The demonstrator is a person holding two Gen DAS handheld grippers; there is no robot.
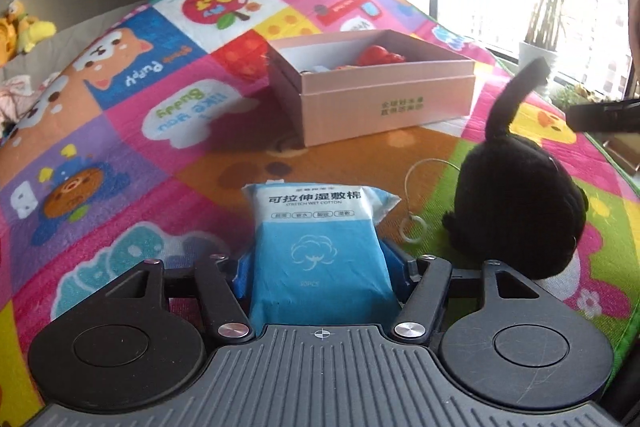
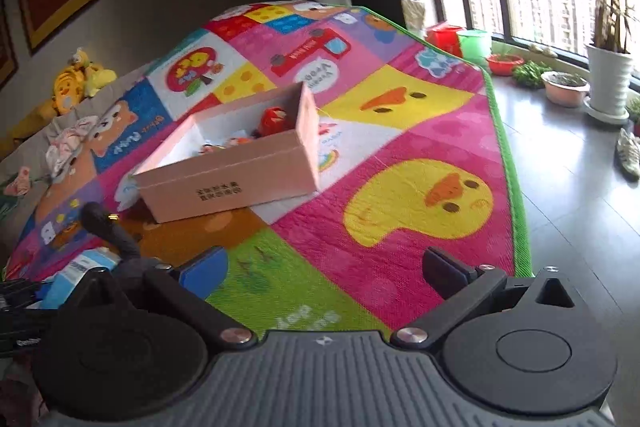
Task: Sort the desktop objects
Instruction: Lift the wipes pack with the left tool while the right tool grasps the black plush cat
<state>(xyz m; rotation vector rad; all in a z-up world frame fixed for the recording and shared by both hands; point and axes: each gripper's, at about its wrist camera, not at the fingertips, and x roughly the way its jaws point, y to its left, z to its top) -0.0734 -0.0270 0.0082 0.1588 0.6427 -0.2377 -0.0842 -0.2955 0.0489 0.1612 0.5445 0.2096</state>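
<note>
So there was 1 blue cotton-pad pack (image 1: 320, 247), 1 black plush toy (image 1: 516, 203) with its tail sticking up, and 1 open pink box (image 1: 376, 83) with red stuff inside, all on a colourful play mat (image 1: 132, 155). The pack, white label on top, sat between the left gripper (image 1: 320, 267) fingers, blue pads right against both its sides. Right gripper (image 2: 324, 267) was spread wide with nothing in it. Loads of free mat to the right, green edge then bare floor (image 2: 580, 207)
</note>
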